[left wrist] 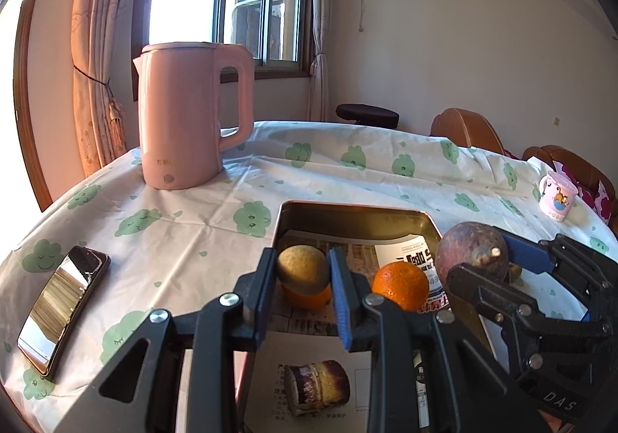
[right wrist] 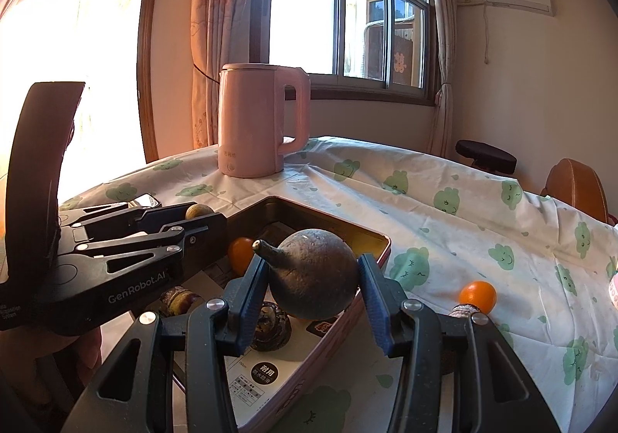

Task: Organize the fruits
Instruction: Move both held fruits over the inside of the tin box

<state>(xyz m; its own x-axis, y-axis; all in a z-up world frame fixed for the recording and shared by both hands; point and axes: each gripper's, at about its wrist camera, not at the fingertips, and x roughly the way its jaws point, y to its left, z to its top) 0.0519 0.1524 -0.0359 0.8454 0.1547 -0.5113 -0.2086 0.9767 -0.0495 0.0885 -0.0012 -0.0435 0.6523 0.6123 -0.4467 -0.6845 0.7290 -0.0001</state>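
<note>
Sunlit windows w/ tied-back curtains are seen behind a round table (left wrist: 386, 162) covered by a white cloth printed w/ green cloud faces. On its far left a pink kettle (left wrist: 189, 116) is stood, faint lettering low on its body, not readable. A phone (left wrist: 61, 307) is laid face-up at the near left, and a cartoon-printed mug (left wrist: 557, 196) at the far right edge. Near centre an open metal tin (left wrist: 355, 216) is placed, lined w/ printed paper showing a cake-roll photo and Chinese text, too small to read. "GenRobot.AI" is read on the left gripper (right wrist: 201, 214) body in the right wrist view; "DAS" is read on the right gripper (left wrist: 498, 259) in the left wrist view. The left gripper's jaws are clamped on a small, dull tan-green round fruit (left wrist: 303, 269), held above the tin, just over an orange half-hidden beneath it. Another bright orange (left wrist: 401, 284) is lying in the tin to its right. The right gripper's jaws are closed partway on a large, round, dusky purple-brown fruit (right wrist: 313, 274) w/ a short stem, held over the tin's right side. One more small orange (right wrist: 478, 296) is left on the cloth, right of the tin.
</note>
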